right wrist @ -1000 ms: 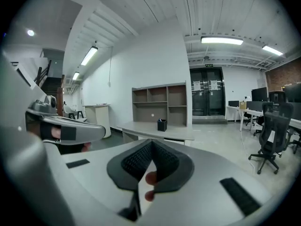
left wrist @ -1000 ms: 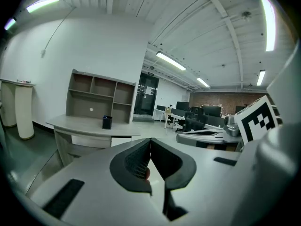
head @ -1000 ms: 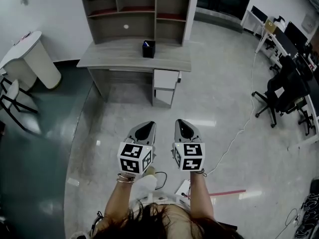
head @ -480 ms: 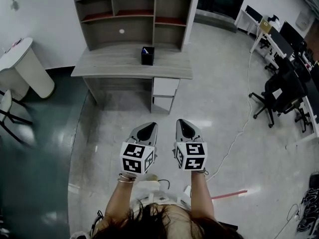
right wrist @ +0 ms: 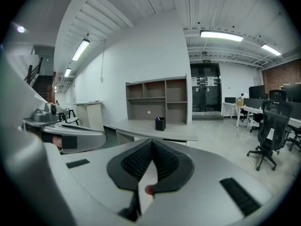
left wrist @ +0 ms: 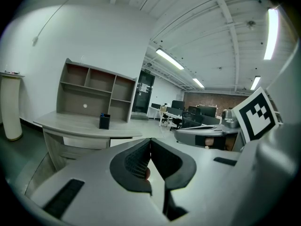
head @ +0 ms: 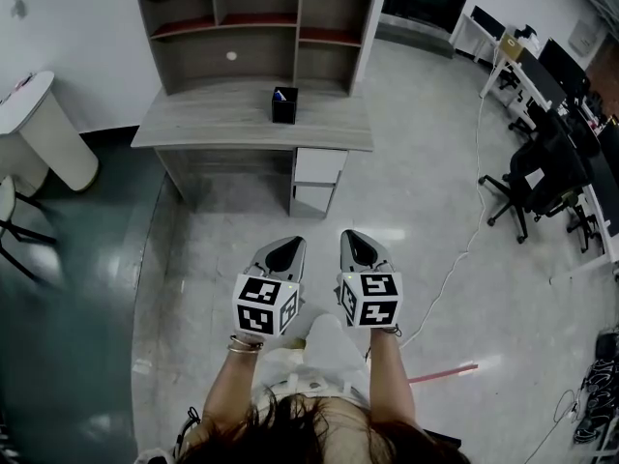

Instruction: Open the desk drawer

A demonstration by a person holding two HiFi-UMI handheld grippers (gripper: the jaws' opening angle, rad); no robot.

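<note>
A grey wooden desk (head: 208,124) with a shelf hutch stands against the far wall, some way ahead of me. Its white drawers (head: 317,165) sit closed under the right end of the top; the desk (left wrist: 70,124) and desk (right wrist: 155,131) also show in both gripper views. My left gripper (head: 283,247) and right gripper (head: 356,244) are held side by side over the floor, well short of the desk. Both are shut with nothing between their jaws, as the left gripper (left wrist: 149,142) and right gripper (right wrist: 151,145) show close up.
A black pen holder (head: 283,105) stands on the desk top. A white round table (head: 44,129) is at the left, office chairs (head: 546,177) and desks at the right. A white cable (head: 464,249) runs across the glossy floor.
The desk has drawn a little nearer and shifted slightly left in the head view. Both grippers keep their side-by-side pose and stay shut.
</note>
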